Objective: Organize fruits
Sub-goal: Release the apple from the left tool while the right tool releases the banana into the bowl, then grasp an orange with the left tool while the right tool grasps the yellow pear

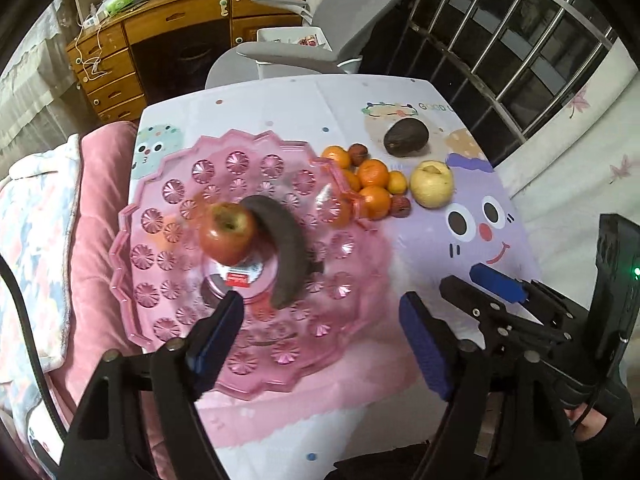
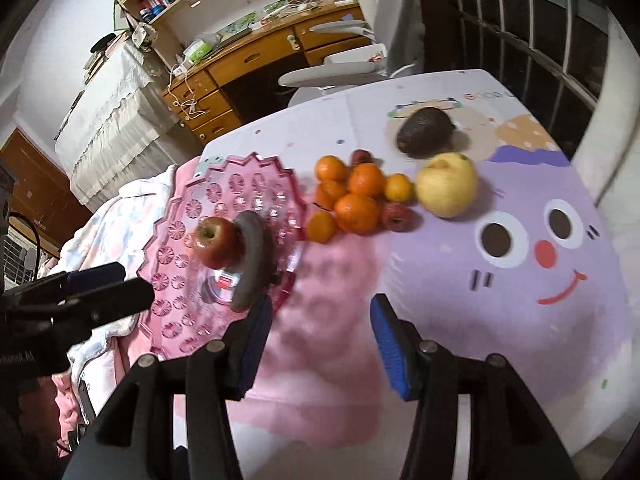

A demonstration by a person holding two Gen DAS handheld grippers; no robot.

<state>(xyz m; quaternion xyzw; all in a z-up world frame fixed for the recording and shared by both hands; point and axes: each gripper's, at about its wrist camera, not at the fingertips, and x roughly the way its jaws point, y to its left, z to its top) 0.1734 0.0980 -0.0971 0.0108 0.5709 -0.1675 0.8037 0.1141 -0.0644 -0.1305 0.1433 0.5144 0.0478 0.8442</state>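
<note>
Both grippers, left [image 1: 320, 332] and right [image 2: 316, 344], hang spread and empty; scalloped pink plastic tray [image 1: 132, 236] ahead collects red apple [image 1: 227, 233]

Bare tablecloth [image 2: 460, 312] ahead (fruit cluster [image 2: 356, 196] beyond blocks).

I see the pink plate's [image 2: 256, 172] near rim hidden behind my right jaws, one tangerine [image 1: 340, 210] veiled through its rim, and the plate-centre label [image 1: 239, 280] too blurred to read.
</note>
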